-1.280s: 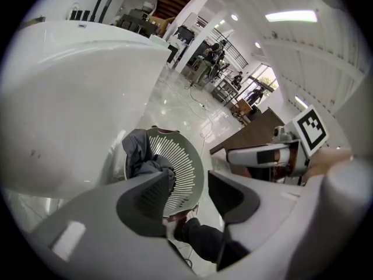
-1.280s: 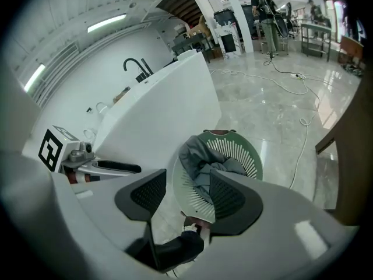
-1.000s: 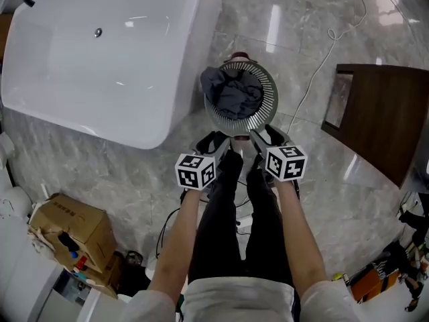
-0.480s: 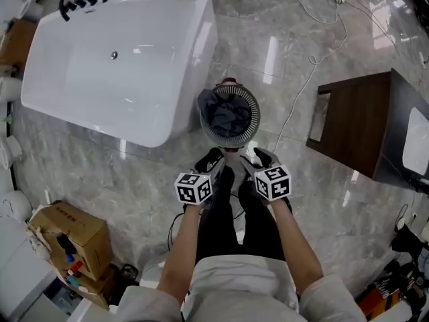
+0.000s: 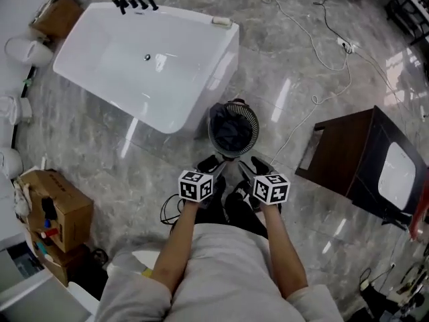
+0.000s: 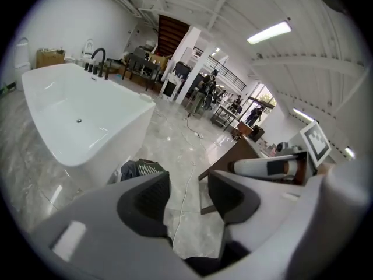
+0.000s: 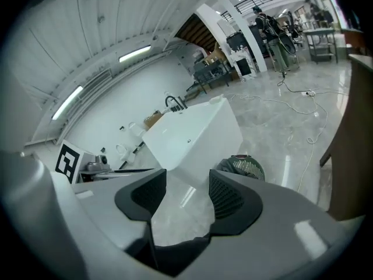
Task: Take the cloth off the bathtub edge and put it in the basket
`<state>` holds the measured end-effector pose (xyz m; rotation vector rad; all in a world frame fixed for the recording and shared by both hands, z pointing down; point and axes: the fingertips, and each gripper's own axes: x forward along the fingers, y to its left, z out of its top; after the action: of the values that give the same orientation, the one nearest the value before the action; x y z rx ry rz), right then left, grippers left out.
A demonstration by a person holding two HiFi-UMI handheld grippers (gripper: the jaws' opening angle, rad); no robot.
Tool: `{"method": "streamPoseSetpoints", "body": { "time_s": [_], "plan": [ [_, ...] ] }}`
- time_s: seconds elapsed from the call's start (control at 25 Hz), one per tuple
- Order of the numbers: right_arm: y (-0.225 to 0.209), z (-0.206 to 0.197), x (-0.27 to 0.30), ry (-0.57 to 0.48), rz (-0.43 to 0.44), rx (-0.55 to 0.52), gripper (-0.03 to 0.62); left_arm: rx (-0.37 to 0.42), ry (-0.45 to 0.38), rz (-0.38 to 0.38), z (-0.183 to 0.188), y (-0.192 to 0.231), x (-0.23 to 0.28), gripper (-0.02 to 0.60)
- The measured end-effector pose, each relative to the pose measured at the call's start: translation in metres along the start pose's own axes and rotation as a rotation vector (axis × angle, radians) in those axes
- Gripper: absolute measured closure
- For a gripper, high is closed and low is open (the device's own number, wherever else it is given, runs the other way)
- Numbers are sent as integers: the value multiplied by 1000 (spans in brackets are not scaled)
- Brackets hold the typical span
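The dark grey cloth (image 5: 230, 131) lies bunched inside the round slatted basket (image 5: 250, 116), which stands on the floor by the white bathtub (image 5: 201, 86). The tub's edge carries no cloth. My left gripper (image 5: 206, 164) and right gripper (image 5: 245, 167) hover side by side just short of the basket, near the person's legs. Both stand open with nothing between the jaws. In the left gripper view the basket (image 6: 140, 169) with the cloth peeks past the left pad. The right gripper view shows the basket (image 7: 240, 167) beside the tub (image 7: 192, 136).
A dark wooden cabinet (image 5: 352, 159) stands to the right. White cables (image 5: 315, 52) trail across the marble floor behind the basket. Cardboard boxes (image 5: 53, 213) sit at the left, and white fixtures line the left edge. A black tap (image 5: 134, 2) is at the tub's far end.
The view has drawn back and swung, so tub and basket look smaller and farther. Both grippers stayed side by side, open, and now sit a little farther from the basket.
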<state>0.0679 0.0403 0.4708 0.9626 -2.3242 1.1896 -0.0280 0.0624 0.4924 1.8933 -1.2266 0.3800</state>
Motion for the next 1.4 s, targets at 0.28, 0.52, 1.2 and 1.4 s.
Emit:
{"method": "streamPoseSetpoints", "body": {
  "time_s": [0.28,0.52,1.2,1.4],
  "plan": [
    [40,9,-26,51,93,-64,387,-53,-97,15,22,-17,-36,341],
    [39,16,-50,-2,38,-121,387,12,-133,34,30,-29,-48,341],
    [16,-37,-64,30,-63,-172,388,94,-100,76,8,-35,-50,341],
    [15,-36,-63,23,-61,-170,393,90,-103,73,7,-36,-47,342]
  ]
}}
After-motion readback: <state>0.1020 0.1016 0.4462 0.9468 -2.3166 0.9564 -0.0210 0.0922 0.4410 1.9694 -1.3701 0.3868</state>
